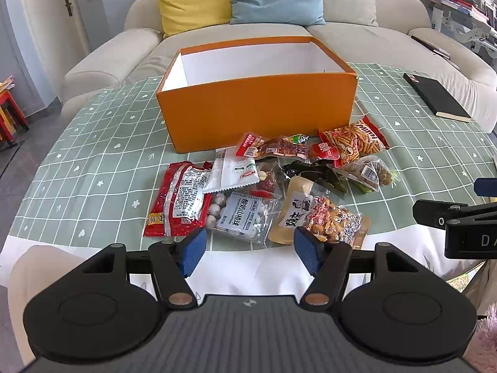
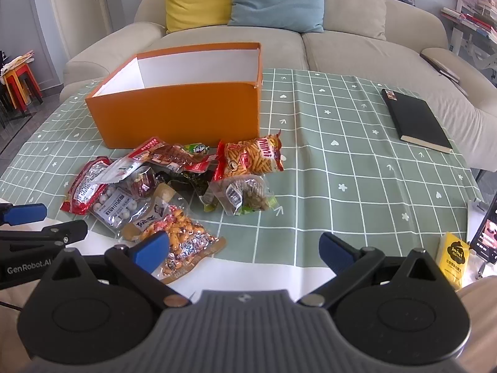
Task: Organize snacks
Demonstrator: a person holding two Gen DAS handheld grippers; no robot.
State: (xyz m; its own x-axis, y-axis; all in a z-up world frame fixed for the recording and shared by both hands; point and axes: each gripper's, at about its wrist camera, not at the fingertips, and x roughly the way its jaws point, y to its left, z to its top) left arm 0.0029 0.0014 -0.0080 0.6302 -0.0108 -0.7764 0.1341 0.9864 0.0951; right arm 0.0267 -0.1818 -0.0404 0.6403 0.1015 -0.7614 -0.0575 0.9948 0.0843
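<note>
My left tongs (image 1: 250, 250) hang spread and empty over the near edge of the tabletop (image 1: 93, 143), and the snack pile (image 1: 264, 183) lies straight ahead of them, between me and the orange box (image 1: 257, 108). The box stands open just beyond the pile, its long side facing me, and what I can see of its white inside is bare. Nearest my left tongs are two packets: the clear bag of white balls (image 1: 240, 217), just ahead of the gap between the pads, and the peanut packet (image 1: 326, 220), just beyond the right-hand pad.

My right tongs (image 2: 245, 248) are spread wide too, holding nothing — but they point at bare green cloth, with the pile off to their left. Only the peanut packet (image 2: 183, 239) reaches their left pad; its long axis runs slantwise, from the pile toward me.

So I judge the left hand the better placed: the pile sits square in front of it, and the box lies on the same line beyond — a short reach forward, then a carry onward.
</note>
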